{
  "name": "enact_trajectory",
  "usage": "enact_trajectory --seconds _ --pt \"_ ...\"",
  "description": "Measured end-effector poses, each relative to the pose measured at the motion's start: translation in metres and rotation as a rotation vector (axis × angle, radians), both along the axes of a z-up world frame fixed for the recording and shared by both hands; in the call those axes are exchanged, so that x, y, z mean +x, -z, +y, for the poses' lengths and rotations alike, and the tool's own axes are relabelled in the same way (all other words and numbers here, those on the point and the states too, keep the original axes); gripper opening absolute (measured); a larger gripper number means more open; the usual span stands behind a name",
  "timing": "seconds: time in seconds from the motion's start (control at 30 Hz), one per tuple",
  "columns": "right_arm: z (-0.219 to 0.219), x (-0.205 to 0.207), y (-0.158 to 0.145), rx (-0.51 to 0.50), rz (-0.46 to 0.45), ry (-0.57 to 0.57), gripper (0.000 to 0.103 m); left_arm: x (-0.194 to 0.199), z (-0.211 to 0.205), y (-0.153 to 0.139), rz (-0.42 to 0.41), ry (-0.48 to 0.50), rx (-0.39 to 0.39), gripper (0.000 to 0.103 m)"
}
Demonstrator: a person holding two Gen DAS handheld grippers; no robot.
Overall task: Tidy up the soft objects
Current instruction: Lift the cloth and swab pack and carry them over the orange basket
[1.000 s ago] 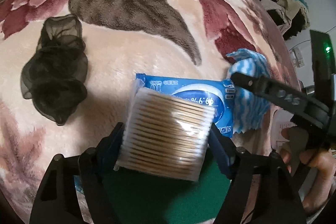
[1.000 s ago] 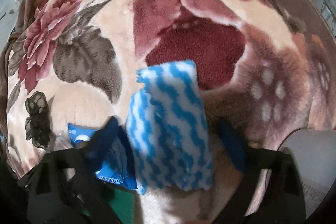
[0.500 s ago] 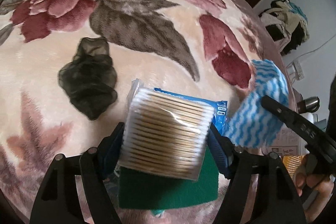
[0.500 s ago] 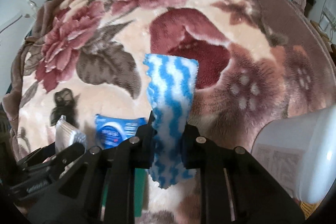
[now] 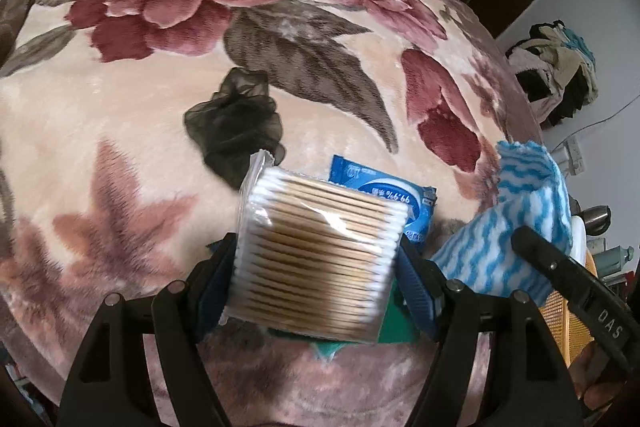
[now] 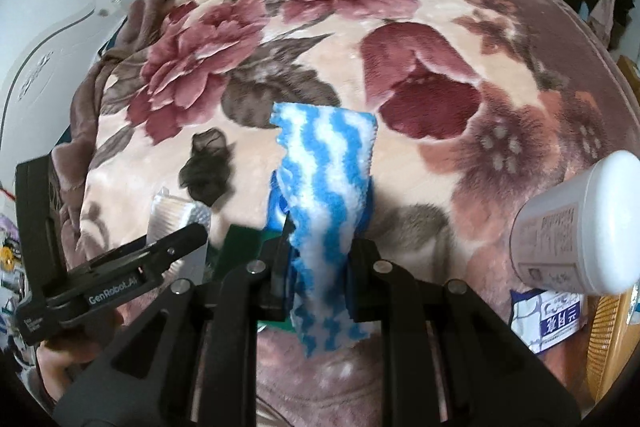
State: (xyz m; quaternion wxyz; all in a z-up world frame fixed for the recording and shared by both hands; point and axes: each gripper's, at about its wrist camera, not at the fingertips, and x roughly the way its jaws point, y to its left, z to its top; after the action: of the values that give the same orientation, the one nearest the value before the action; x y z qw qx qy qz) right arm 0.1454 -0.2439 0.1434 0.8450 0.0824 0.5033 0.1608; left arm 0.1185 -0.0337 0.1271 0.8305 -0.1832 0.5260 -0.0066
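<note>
My left gripper is shut on a clear pack of cotton swabs, held above the floral blanket. In the right wrist view the same pack shows at the left, in the left gripper. My right gripper is shut on a blue-and-white wavy cloth, lifted off the blanket; the same cloth hangs at the right of the left wrist view. A black sheer scrunchie lies on the blanket. A blue wipes packet and a green pad lie under the swabs.
A white tub with a printed label juts in at the right edge, over a blue-and-white packet. An orange woven basket sits beside the bed. Clothes are piled by the far wall.
The right gripper closed on the blue-and-white cloth and lifted it. The left gripper rose with the swab pack, so more of the blanket and the green pad's edge show.
</note>
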Motion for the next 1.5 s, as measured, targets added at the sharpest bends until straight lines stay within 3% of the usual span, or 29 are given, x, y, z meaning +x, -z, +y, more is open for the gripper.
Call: enact_trajectory --seconds 0.43,0.73,1.5 --pt "0.009 -0.025 0.008 -0.040 0.032 -0.024 0.019 -0.027 0.003 -0.011 0.009 -0.017 0.050 0.076" --pt "0.001 -0.027 -0.003 -0.035 0.010 -0.006 0.019 -0.030 -0.004 -0.023 -0.002 -0.006 0.064 0.076" --pt "-0.050 -0.026 -0.037 -0.007 -0.046 0.053 0.019 -0.011 -0.068 -0.051 -0.033 0.081 0.076 0.076"
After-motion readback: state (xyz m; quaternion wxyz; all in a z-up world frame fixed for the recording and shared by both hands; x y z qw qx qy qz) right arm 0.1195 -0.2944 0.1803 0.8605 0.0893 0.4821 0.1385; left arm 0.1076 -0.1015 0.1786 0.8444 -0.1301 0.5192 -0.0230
